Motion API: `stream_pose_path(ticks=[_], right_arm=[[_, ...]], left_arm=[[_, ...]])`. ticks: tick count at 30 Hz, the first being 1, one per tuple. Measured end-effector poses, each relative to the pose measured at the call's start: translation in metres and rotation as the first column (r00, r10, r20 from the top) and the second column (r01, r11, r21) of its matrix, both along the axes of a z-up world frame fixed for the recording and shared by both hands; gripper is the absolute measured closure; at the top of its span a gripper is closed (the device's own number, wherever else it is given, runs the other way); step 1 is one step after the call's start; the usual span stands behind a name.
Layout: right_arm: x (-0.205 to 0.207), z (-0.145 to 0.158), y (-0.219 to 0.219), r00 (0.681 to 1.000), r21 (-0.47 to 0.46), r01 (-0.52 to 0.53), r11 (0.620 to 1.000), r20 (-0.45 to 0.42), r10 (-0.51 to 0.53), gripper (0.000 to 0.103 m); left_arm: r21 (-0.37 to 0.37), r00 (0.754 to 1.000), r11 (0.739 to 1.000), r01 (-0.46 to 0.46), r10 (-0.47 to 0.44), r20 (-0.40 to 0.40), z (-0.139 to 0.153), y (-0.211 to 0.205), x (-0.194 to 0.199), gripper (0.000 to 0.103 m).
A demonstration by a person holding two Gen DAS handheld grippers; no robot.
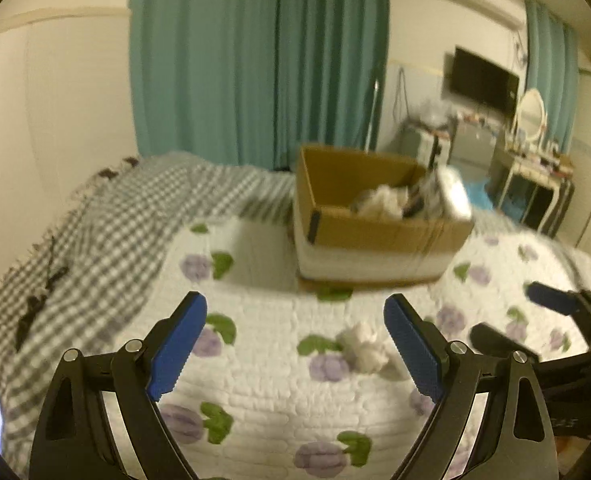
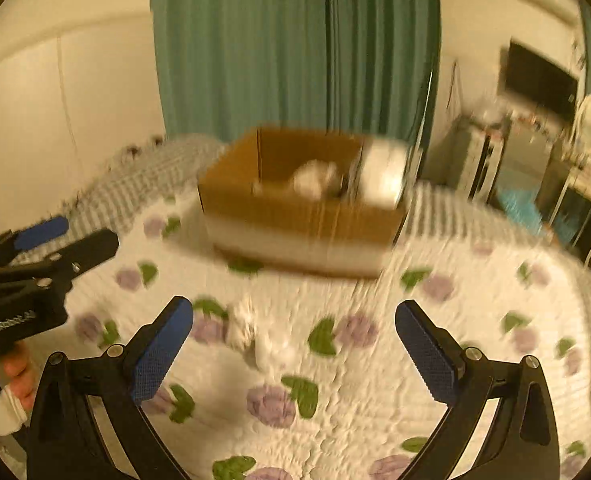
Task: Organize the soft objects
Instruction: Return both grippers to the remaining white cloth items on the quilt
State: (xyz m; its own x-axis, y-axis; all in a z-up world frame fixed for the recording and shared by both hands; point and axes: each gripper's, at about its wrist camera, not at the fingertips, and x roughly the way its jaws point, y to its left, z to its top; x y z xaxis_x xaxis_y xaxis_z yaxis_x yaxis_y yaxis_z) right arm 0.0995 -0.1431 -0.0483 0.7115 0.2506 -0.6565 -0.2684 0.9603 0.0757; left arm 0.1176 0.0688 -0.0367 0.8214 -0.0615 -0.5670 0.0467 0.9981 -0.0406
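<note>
Lying between the left gripper's (image 1: 295, 348) spread fingers, a white sock (image 1: 363, 346) waits on the bed (image 1: 279, 392). Right gripper (image 2: 294, 352) gapes empty too. Several soft items already fill the cardboard box (image 1: 375, 232) beyond the fingertips.

Ahead of the left tool (image 1: 295, 344) lies 1 white soft lump (image 1: 365, 346) on the bed (image 1: 263, 392), and beyond it stands 1 cardboard box (image 1: 375, 216). There are 2 tools, the right tool (image 2: 294, 354) among them, and 2 teal curtains (image 1: 255, 60).

Purple-flowered white quilt (image 1: 279, 400), teal curtain (image 1: 255, 60)
</note>
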Motion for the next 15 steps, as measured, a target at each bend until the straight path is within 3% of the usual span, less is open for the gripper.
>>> stream_pose_path(ticks=[4, 8, 11, 14, 15], right_arm=[[0.024, -0.042, 0.003, 0.994, -0.006, -0.013, 1.000, -0.105, 0.012, 0.008], [0.038, -0.066, 0.012, 0.987, -0.024, -0.042, 0.999, -0.157, 0.038, 0.020], [0.044, -0.080, 0.019, 0.982, -0.060, -0.074, 0.995, -0.178, 0.063, 0.027], [0.049, -0.091, 0.022, 0.974, -0.062, -0.094, 0.994, -0.212, 0.078, 0.042], [0.050, -0.095, 0.022, 0.971, -0.057, -0.102, 0.993, -0.225, 0.087, 0.053]], left_arm=[[0.059, 0.998, 0.998, -0.023, 0.026, -0.059, -0.022, -0.005, 0.014, 0.011], [0.055, 0.986, 0.998, -0.002, 0.011, -0.166, -0.046, -0.004, 0.029, 0.011], [0.065, 0.979, 0.998, 0.005, 0.009, -0.203, -0.056, -0.006, 0.034, 0.011], [0.060, 0.978, 0.998, 0.020, -0.007, -0.209, -0.058, -0.009, 0.033, 0.011], [0.065, 0.978, 0.998, 0.022, -0.008, -0.208, -0.057, -0.011, 0.032, 0.011]])
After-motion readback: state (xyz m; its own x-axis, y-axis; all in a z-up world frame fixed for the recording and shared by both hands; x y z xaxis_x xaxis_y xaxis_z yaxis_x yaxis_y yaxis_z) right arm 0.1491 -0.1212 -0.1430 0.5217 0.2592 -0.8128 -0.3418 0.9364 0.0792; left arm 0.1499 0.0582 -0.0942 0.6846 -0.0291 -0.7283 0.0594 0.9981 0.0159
